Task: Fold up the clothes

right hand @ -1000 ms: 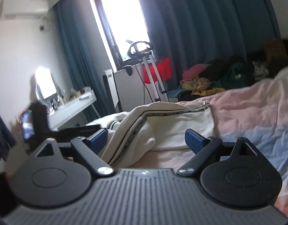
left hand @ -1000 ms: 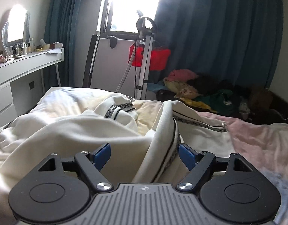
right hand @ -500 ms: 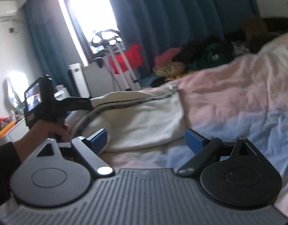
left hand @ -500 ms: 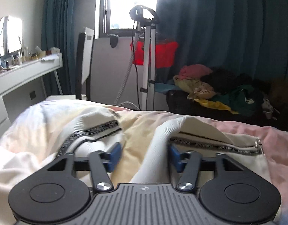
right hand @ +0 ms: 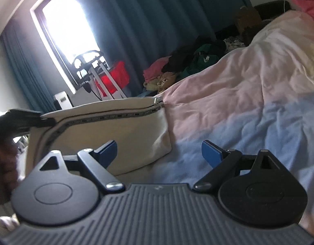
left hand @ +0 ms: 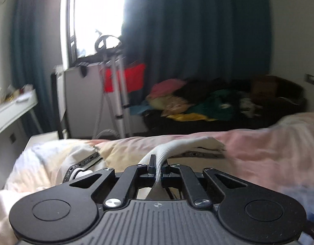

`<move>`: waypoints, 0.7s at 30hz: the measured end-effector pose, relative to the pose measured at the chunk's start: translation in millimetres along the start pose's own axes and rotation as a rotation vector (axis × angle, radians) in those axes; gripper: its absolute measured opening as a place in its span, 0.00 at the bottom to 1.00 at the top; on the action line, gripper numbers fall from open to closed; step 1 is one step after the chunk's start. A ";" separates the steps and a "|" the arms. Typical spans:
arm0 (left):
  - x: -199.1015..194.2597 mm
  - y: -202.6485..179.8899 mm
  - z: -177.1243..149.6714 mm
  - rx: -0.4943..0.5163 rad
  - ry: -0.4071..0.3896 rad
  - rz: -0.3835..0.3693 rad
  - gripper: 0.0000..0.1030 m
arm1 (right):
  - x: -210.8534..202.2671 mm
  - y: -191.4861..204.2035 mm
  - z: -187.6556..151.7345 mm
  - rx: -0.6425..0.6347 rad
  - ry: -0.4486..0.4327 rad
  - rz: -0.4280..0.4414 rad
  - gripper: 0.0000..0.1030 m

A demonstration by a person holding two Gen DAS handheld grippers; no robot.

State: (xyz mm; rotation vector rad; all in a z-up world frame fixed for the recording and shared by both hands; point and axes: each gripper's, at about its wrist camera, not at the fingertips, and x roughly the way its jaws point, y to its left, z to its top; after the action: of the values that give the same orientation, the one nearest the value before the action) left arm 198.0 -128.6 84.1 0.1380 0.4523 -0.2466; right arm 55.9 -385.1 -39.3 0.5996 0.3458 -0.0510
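Observation:
A cream garment with a dark patterned zip band (right hand: pixel 108 130) lies on the bed. My left gripper (left hand: pixel 158 164) is shut on its ribbed cream edge (left hand: pixel 177 146) and holds it lifted and stretched. In the right wrist view the left gripper (right hand: pixel 24 118) shows at the far left, holding the garment's corner up. My right gripper (right hand: pixel 159 151) is open and empty, low over the bed, just right of the garment's lower corner. More of the cream garment (left hand: pixel 61 163) bunches at the left.
The bed has a pink and pale blue cover (right hand: pixel 248 106). A pile of coloured clothes (left hand: pixel 197 104) lies beyond the bed. A stand with a red bag (left hand: pixel 124 79) is by the window. A white desk (left hand: pixel 12 110) is at the left.
My left gripper has shut on the garment's ribbed edge and lifted it, stretching the fabric. My right gripper has stayed open and swung lower toward the garment's right side.

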 end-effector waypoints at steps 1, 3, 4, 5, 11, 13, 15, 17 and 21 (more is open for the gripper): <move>-19.5 -3.0 -6.4 0.006 -0.008 -0.022 0.03 | -4.5 -1.0 -0.6 0.028 0.004 0.015 0.89; -57.8 -8.5 -19.6 0.015 -0.023 -0.067 0.02 | -14.6 -3.1 -1.7 0.081 0.011 0.048 0.88; -65.1 -6.4 -32.6 0.001 -0.013 -0.079 0.02 | -20.7 -4.4 -1.9 0.106 0.013 0.068 0.89; -72.4 -4.2 -45.5 -0.013 -0.003 -0.092 0.02 | -26.7 -6.9 -2.0 0.139 0.018 0.096 0.89; -116.0 8.8 -123.2 -0.096 0.054 -0.168 0.03 | -50.1 -37.0 -13.2 0.469 0.106 0.280 0.90; -130.6 13.2 -149.1 -0.124 0.073 -0.193 0.03 | -55.2 -45.6 -18.3 0.534 0.136 0.274 0.90; -144.3 17.9 -174.3 -0.154 0.092 -0.217 0.03 | -57.6 -56.5 -22.0 0.592 0.153 0.243 0.90; -137.6 29.8 -178.8 -0.220 0.094 -0.232 0.03 | -58.5 -69.3 -25.5 0.664 0.159 0.206 0.90; -133.0 49.3 -181.7 -0.320 0.053 -0.276 0.03 | -50.6 -80.1 -38.3 0.735 0.198 0.134 0.80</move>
State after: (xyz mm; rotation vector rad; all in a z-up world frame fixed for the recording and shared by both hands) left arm 20.0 -20.2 -14.5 -0.2334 0.5583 -0.4383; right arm -15.1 -432.5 -95.5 1.3607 0.4799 0.0125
